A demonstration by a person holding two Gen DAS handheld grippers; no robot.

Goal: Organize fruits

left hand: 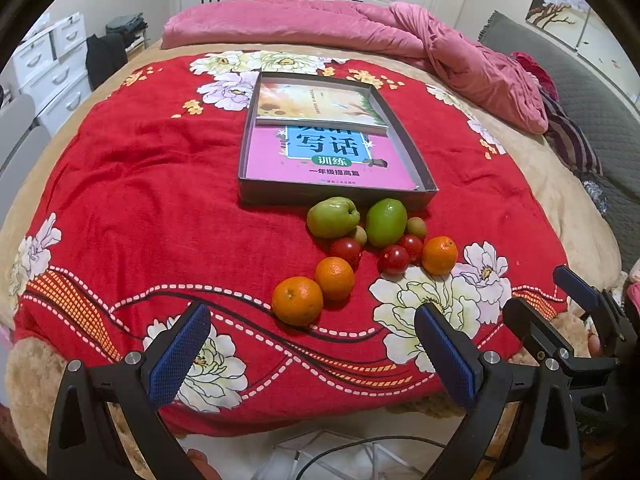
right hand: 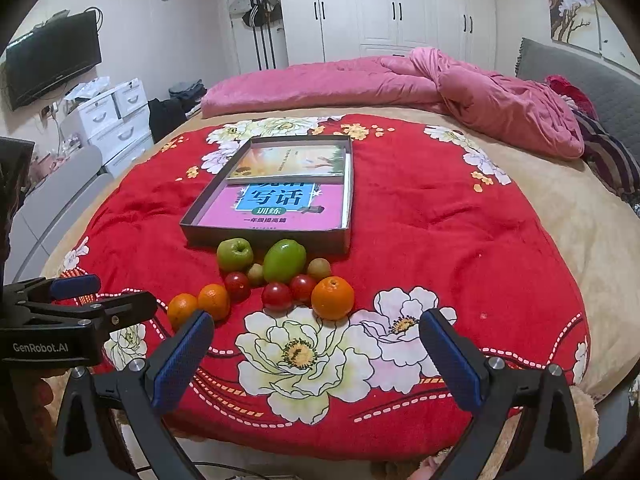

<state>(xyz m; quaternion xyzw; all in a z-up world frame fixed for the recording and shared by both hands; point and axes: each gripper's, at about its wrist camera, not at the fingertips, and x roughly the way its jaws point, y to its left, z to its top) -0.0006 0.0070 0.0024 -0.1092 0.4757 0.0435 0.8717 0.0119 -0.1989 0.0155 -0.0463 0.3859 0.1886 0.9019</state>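
Nothing picked yet: left gripper [left hand: 312, 350] and right gripper [right hand: 316, 356] hover over the bed edge, jaws wide and empty, fruits [left hand: 360, 248] clustered just before the box [left hand: 412, 148]; next move likely needs a reach to the nearest orange [left hand: 297, 301].

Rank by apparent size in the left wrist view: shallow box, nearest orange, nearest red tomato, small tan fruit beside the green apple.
1. shallow box
2. nearest orange, partly inflated by nearness
3. nearest red tomato
4. small tan fruit, partly hidden
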